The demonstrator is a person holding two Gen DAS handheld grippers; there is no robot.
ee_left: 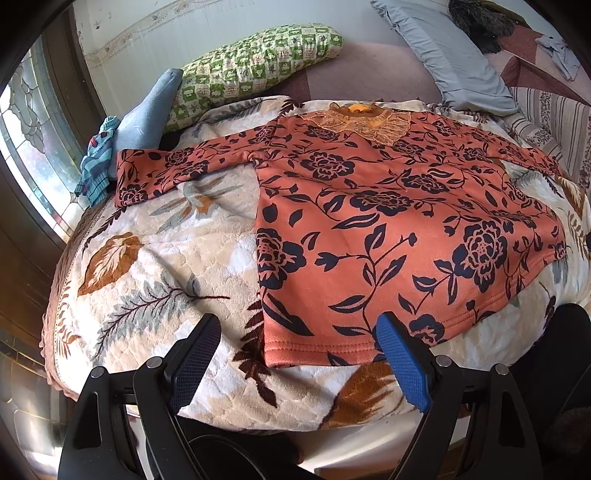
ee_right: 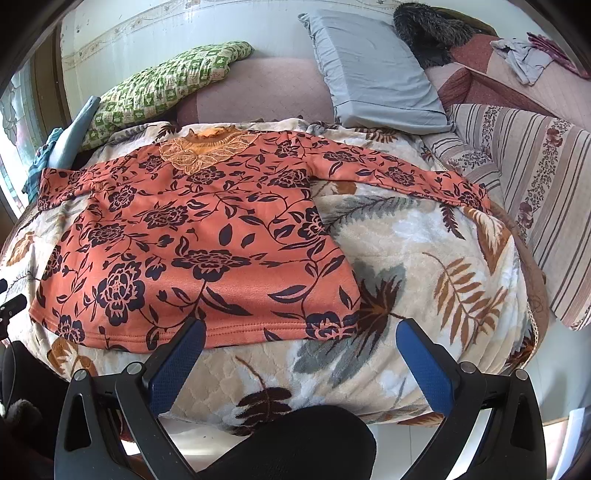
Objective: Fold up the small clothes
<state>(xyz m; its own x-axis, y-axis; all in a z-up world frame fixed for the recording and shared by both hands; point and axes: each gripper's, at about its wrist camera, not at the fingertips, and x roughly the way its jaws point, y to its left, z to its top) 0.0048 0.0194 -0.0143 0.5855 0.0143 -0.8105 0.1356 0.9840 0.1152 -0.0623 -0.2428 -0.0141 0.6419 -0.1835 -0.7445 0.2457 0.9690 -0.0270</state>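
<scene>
Spread fingers (ee_left: 402, 365); beyond them, floral top (ee_left: 388, 229), flat, untouched

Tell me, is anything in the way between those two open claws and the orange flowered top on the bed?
Nothing visible is. The orange top lies spread flat on the leaf-print blanket, sleeves out. The left gripper and the right gripper both hover at its near hem, jaws wide open, with only bare blanket beneath. The pillows sit beyond the collar.

hidden: blouse (ee_left: 388, 221) hem behind blue claw pad (ee_left: 402, 365) | cut off: dark furry heap (ee_right: 428, 29) — top edge
</scene>
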